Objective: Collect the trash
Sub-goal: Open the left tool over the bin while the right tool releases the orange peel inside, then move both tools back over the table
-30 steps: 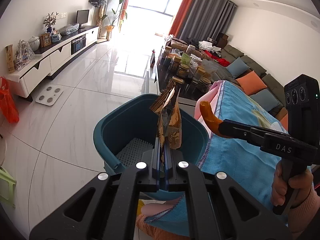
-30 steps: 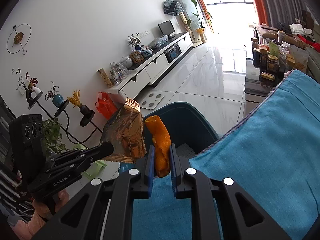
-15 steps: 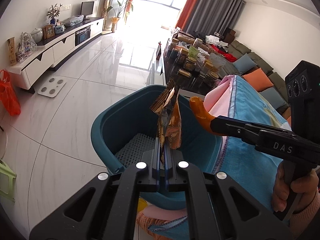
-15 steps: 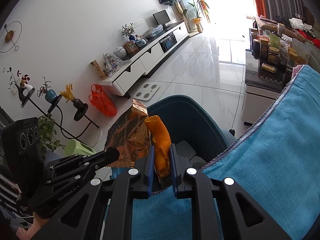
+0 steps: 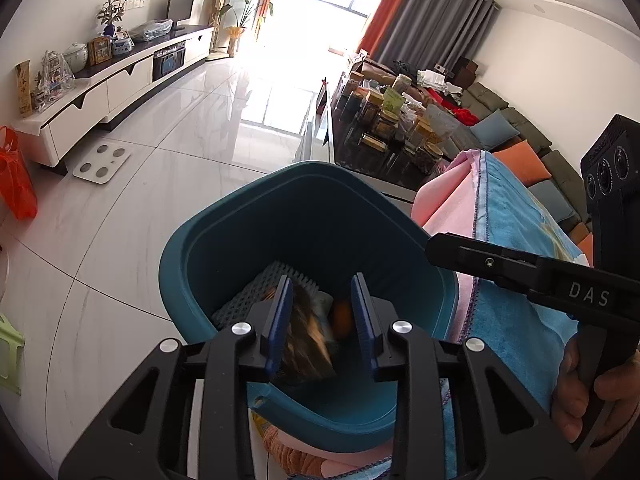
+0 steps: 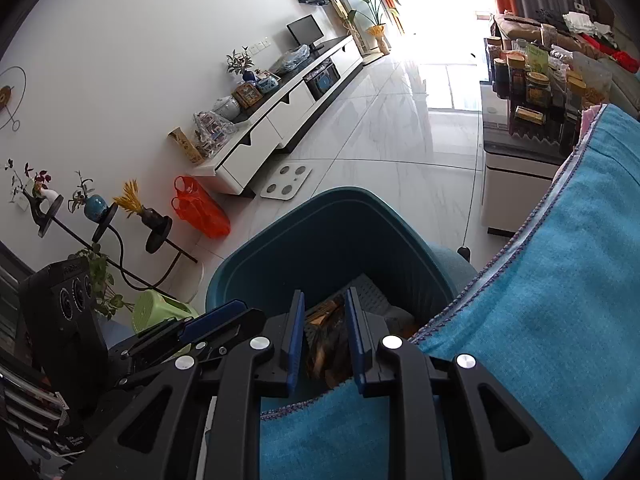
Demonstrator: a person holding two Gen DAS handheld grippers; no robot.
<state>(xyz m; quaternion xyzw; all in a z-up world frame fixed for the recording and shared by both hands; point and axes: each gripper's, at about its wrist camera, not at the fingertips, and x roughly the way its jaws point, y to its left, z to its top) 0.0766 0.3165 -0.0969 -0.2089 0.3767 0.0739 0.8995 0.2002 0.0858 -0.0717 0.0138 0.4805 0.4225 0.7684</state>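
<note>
A teal bin [image 5: 180, 248] stands on the floor beside a blue-towelled surface [image 5: 512, 320]. My left gripper [image 5: 321, 280] hangs over its mouth with jaws opening. A crinkled brown wrapper [image 5: 308, 336] shows blurred between them, loose from the pads and dropping inside. An orange peel [image 5: 343, 316] lies in the bin next to a grey mesh insert [image 5: 256, 292]. My right gripper [image 6: 324, 312] is also over the bin [image 6: 240, 256], its jaws opening with nothing pressed; the wrapper [image 6: 326, 346] shows below them. Each gripper appears in the other's view: right gripper [image 5: 436, 250], left gripper [image 6: 224, 316].
The towel [image 6: 540, 320] covers the surface right of the bin, over a pink cloth [image 5: 448, 200]. Behind stands a dark table crowded with jars [image 5: 392, 120]. On the floor are a white scale [image 5: 102, 158], an orange bag [image 6: 200, 208] and a green stool [image 6: 160, 312].
Both grippers have sunk toward the bin and opened. The wrapper has left the left pads and the orange peel has left the right pads; both have dropped into the bin.
</note>
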